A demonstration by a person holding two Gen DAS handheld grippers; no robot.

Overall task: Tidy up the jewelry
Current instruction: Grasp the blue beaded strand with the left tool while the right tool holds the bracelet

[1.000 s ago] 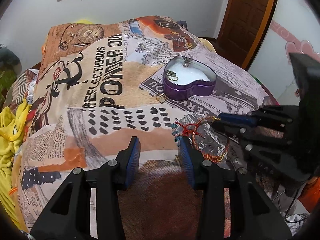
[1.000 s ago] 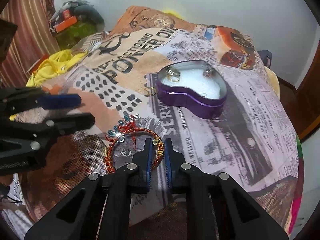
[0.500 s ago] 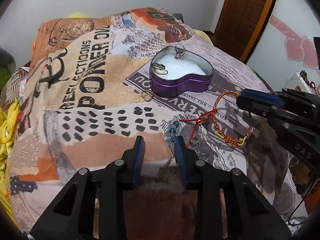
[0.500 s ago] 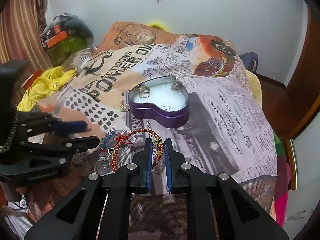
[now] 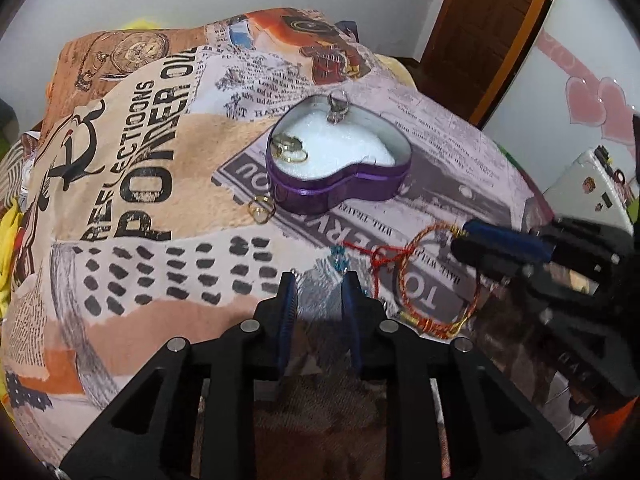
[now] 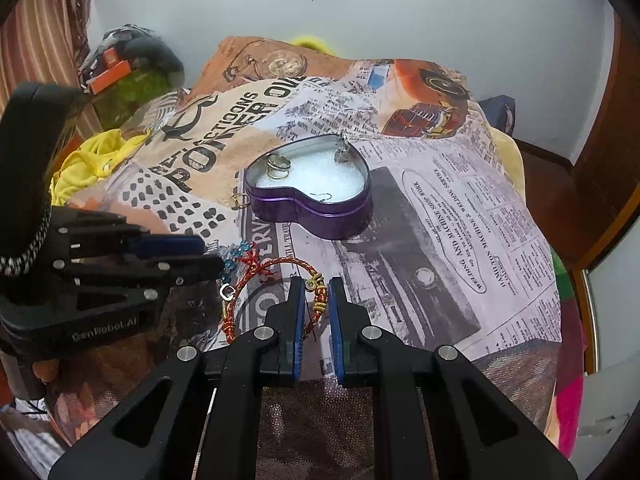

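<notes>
Even, soft indoor light; strong fisheye bending with dark corners, slight motion blur near the edges.

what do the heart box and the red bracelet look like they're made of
Heart box: seemingly thin metal tin, glossy purple outside, bare silvery rim, with a white fluffy pad inside.
Red bracelet: looks like braided red and gold cord with small gold-toned metal beads and a clasp; blue beads hang from its tassel.
</notes>
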